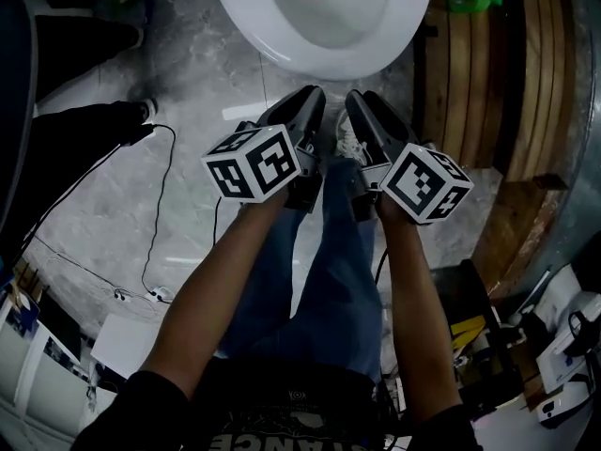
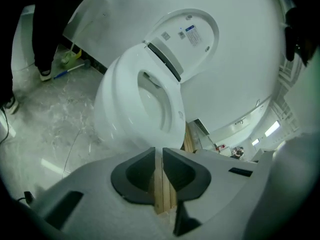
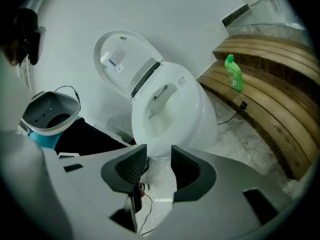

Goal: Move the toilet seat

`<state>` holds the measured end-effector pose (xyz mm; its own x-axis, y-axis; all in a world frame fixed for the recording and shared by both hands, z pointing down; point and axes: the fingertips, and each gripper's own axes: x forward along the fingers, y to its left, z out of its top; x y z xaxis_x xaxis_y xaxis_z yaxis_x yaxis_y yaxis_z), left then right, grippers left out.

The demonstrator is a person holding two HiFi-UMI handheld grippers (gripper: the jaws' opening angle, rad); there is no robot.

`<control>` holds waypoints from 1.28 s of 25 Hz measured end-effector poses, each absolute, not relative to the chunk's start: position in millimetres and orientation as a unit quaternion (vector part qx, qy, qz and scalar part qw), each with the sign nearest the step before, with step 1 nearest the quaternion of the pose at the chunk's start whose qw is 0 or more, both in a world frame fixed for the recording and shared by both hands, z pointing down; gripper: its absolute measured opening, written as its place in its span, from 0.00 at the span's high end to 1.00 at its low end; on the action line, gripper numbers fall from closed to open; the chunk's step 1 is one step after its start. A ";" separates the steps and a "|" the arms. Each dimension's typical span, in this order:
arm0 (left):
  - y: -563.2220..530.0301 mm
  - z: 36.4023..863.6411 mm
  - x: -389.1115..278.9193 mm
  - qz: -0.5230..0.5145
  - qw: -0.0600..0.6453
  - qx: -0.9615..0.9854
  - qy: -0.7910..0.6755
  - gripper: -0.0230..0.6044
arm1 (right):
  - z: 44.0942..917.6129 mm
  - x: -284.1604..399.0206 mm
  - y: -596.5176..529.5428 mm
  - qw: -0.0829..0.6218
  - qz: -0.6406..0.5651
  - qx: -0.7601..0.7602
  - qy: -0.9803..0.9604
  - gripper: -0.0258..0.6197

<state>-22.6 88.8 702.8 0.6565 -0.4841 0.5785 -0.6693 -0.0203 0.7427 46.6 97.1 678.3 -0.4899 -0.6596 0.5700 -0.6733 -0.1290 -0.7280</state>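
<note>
A white toilet (image 1: 324, 17) stands right ahead of me, with its bowl (image 2: 145, 101) uncovered. A white flap with stickers (image 2: 187, 34) stands raised against the wall behind it; I cannot tell whether it is the lid alone or the seat and lid together. It also shows in the right gripper view, flap (image 3: 122, 59) above bowl (image 3: 167, 106). My left gripper (image 1: 313, 97) points at the bowl's front, a short way off; its jaws (image 2: 158, 151) are shut on nothing. My right gripper (image 1: 357, 100) is beside it, open (image 3: 159, 149), with nothing between the pads.
A green bottle (image 3: 233, 73) stands on a curved wooden slat bench (image 3: 270, 89) right of the toilet. A black cable (image 1: 160, 205) runs over the grey marble floor at left. A white helmet-like shell (image 3: 50, 113) lies at the left. My own shoe (image 1: 349, 144) is below the bowl.
</note>
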 end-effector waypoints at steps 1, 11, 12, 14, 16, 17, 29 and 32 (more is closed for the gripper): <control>89.9 708.1 -23.7 0.074 0.576 0.706 -0.406 0.89 | 685.7 48.2 96.6 -0.003 0.563 0.502 -0.657 0.74; 81.8 732.7 -15.5 0.002 0.599 0.710 -0.371 0.60 | 728.7 59.9 81.5 -0.058 0.597 0.482 -0.639 0.64; 79.4 734.5 -13.8 -0.004 0.602 0.708 -0.368 0.59 | 731.6 61.1 79.2 -0.069 0.604 0.481 -0.632 0.64; 75.0 735.8 -11.4 -0.014 0.604 0.707 -0.367 0.59 | 735.3 61.6 75.1 -0.093 0.620 0.475 -0.618 0.64; 70.8 736.2 -11.7 -0.016 0.601 0.707 -0.372 0.59 | 735.5 61.2 69.5 -0.110 0.626 0.464 -0.617 0.64; 69.5 736.5 -12.3 -0.017 0.602 0.705 -0.375 0.59 | 735.5 61.5 66.9 -0.111 0.624 0.461 -0.621 0.64; 71.4 719.2 -14.8 -0.037 0.629 0.672 -0.388 0.68 | 722.4 68.5 70.0 -0.150 0.672 0.443 -0.574 0.71; 75.1 700.2 -17.3 -0.041 0.637 0.663 -0.391 0.68 | 703.8 67.0 73.8 -0.155 0.678 0.440 -0.568 0.72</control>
<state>-17.3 75.1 700.2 0.6909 -0.5705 0.4441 -0.4670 0.1168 0.8765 67.0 73.8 703.8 -0.5650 -0.7101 0.4202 -0.2895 -0.3063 -0.9069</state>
